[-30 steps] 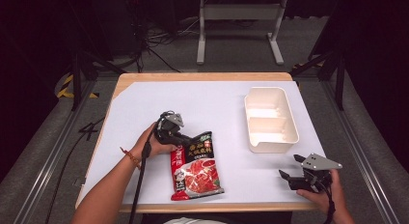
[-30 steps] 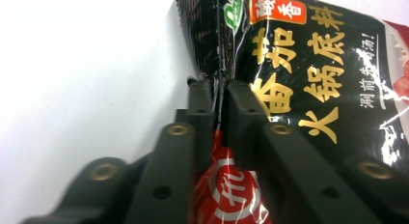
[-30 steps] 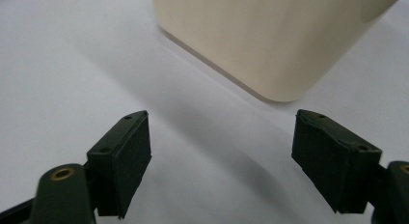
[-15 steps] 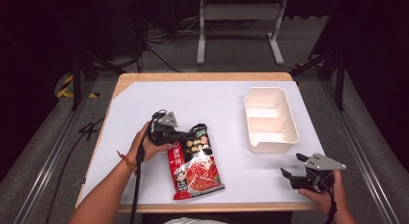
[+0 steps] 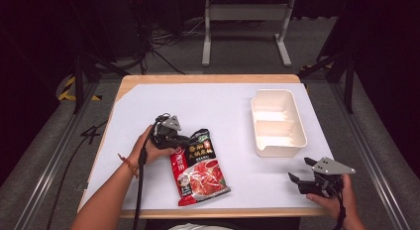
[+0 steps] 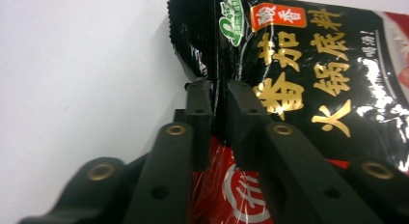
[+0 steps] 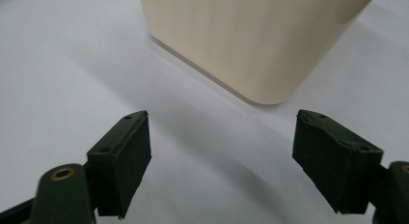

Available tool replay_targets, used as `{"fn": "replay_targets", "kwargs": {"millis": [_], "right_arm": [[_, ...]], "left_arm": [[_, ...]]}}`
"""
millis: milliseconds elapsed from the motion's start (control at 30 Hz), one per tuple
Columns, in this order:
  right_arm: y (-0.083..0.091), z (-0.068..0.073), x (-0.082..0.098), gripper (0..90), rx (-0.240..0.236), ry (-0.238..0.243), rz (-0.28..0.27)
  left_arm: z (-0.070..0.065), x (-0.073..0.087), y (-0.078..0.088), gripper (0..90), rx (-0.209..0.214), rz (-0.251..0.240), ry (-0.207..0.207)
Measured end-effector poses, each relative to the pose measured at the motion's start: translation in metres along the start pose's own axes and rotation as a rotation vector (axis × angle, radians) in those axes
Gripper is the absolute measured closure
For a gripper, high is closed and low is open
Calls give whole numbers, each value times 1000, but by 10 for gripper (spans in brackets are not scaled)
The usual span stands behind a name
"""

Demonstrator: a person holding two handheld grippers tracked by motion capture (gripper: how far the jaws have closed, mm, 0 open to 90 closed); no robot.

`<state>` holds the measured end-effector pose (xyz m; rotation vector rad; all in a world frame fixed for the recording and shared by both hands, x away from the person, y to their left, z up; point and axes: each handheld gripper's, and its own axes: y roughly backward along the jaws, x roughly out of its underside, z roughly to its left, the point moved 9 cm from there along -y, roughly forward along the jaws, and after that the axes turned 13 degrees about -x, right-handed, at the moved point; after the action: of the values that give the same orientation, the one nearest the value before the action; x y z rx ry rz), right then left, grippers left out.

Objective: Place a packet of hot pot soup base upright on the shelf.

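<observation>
— Our left hand-held gripper (image 6: 218, 96) pinches the hotpot soup base packet (image 5: 199, 165) by its top edge, though its jaws just eased wider.

— Then we may lose it; our right hand-held gripper (image 7: 222, 151) gapes idle.

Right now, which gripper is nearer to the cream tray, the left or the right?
Right. The right gripper sits just below the cream tray, jaws open toward its near end. The left gripper is across the table, at the sauce packet's top edge.
</observation>
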<state>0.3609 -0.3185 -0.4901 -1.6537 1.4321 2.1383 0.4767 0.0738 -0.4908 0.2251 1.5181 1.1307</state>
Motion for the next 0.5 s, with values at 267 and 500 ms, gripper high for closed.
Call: {"fn": "replay_targets", "kwargs": {"millis": [267,500], "right_arm": [[0,-2,-2,211,16,-12,-14],[-4,-1,0,210,6,-6,8]], "left_arm": [[0,-8,-12,380,35,49,18],[-5,-6,-27,251,164,91,70]]}}
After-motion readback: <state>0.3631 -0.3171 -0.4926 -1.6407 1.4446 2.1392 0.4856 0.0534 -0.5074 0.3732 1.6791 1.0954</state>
